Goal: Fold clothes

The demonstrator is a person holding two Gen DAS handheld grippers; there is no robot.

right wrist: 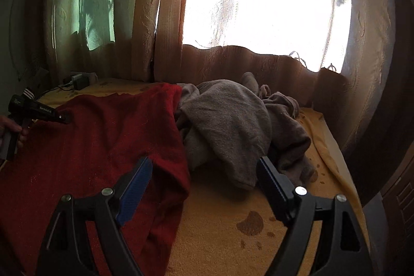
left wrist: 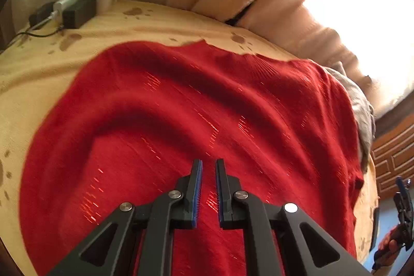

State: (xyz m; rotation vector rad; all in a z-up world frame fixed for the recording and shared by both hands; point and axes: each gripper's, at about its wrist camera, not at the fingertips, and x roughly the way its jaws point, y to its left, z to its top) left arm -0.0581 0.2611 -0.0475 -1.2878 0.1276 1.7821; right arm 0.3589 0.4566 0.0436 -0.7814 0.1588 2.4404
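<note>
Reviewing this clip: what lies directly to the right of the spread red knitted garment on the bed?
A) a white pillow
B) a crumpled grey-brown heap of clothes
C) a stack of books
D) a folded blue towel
B: the right wrist view shows a crumpled grey-brown heap of clothes against the red knitted garment's right edge.

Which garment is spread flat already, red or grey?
The red one: it lies spread across the bed. The grey one is a crumpled heap beside it.
</note>
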